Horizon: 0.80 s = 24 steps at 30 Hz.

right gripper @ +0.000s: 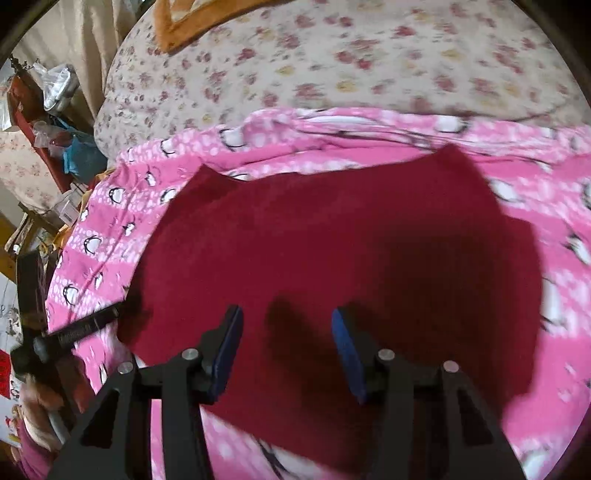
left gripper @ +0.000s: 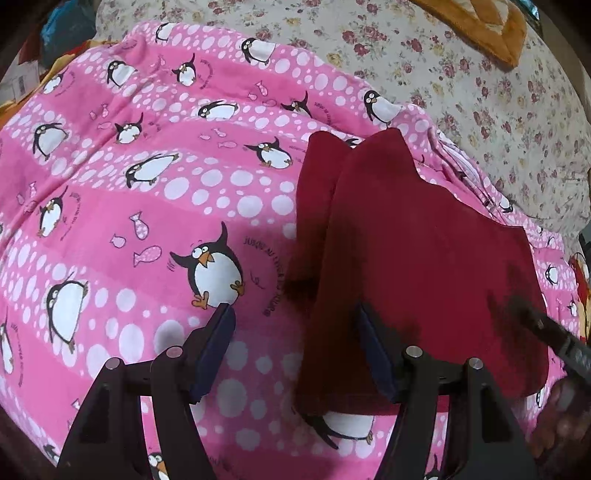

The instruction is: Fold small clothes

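Note:
A small dark red garment (left gripper: pixel 413 266) lies flat on a pink penguin-print blanket (left gripper: pixel 147 192). My left gripper (left gripper: pixel 295 317) is open and empty; its right finger is over the garment's left edge and its left finger over the blanket. In the right wrist view the red garment (right gripper: pixel 332 243) fills the middle. My right gripper (right gripper: pixel 286 321) is open and empty, just above the garment's near part. The left gripper's tip (right gripper: pixel 88 326) shows at the garment's left edge. The right gripper's tip (left gripper: pixel 546 328) shows at the garment's right edge.
The pink blanket (right gripper: pixel 155 177) lies on a cream floral bedsheet (left gripper: pixel 480 92), also in the right wrist view (right gripper: pixel 332 59). An orange-brown cushion (left gripper: pixel 476 26) lies at the far end. Cluttered shelves and bags (right gripper: pixel 48 122) stand left of the bed.

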Motion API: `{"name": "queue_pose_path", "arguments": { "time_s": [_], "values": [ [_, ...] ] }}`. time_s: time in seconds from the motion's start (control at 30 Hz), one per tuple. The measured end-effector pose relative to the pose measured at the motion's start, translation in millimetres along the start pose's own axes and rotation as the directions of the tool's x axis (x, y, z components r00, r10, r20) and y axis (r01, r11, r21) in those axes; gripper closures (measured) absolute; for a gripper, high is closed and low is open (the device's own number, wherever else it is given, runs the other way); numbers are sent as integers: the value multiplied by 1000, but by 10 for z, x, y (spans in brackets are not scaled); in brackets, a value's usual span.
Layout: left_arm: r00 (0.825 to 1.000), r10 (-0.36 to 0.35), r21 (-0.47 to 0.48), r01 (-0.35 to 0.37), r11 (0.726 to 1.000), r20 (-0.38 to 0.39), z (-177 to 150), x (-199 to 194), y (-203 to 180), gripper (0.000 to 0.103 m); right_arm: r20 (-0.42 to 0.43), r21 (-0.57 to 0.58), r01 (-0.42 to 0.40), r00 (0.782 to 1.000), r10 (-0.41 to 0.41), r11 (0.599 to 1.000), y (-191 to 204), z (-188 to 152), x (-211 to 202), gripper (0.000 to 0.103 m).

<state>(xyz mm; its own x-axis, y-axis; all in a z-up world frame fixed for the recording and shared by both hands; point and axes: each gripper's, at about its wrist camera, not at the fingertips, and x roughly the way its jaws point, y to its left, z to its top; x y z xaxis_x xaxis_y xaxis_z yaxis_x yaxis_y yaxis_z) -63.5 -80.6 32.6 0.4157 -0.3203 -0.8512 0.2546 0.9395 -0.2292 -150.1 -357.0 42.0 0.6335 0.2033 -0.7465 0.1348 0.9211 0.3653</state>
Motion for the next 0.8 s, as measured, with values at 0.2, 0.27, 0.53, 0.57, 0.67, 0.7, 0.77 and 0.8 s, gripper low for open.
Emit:
{"name": "queue_pose_path", "arguments": {
  "time_s": [0.2, 0.27, 0.53, 0.57, 0.67, 0.7, 0.77, 0.8],
  "values": [
    [1000, -8, -8, 8, 1000, -3, 44, 48, 17, 55, 5, -98, -41, 999, 42, 994, 547, 374, 471, 50],
    [1000, -15, -15, 14, 1000, -7, 59, 62, 24, 55, 11, -127, -45, 999, 47, 991, 711, 500, 635, 50],
    [999, -46, -38, 46, 998, -23, 121, 102, 52, 53, -10, -84, 6, 1000, -6, 996, 894, 891, 1294, 52],
    [999, -47, -39, 46, 998, -23, 119, 102, 54, 53, -9, -70, 15, 1000, -15, 997, 891, 936, 1364, 52],
    [999, -46, -38, 45, 998, -22, 134, 112, 46, 53, -60, -75, 38, 997, -43, 996, 900, 1009, 1594, 52],
    [999, -46, -39, 45, 998, -23, 136, 116, 47, 53, -73, -79, 47, 996, -53, 996, 903, 1013, 1648, 52],
    [998, -50, -42, 49, 998, -26, 150, 124, 51, 53, -70, -87, 58, 996, -64, 995, 923, 1019, 1663, 52],
    [998, -52, -44, 51, 998, -27, 153, 125, 54, 53, -64, -90, 57, 996, -63, 994, 933, 1017, 1630, 52]
  ]
}}
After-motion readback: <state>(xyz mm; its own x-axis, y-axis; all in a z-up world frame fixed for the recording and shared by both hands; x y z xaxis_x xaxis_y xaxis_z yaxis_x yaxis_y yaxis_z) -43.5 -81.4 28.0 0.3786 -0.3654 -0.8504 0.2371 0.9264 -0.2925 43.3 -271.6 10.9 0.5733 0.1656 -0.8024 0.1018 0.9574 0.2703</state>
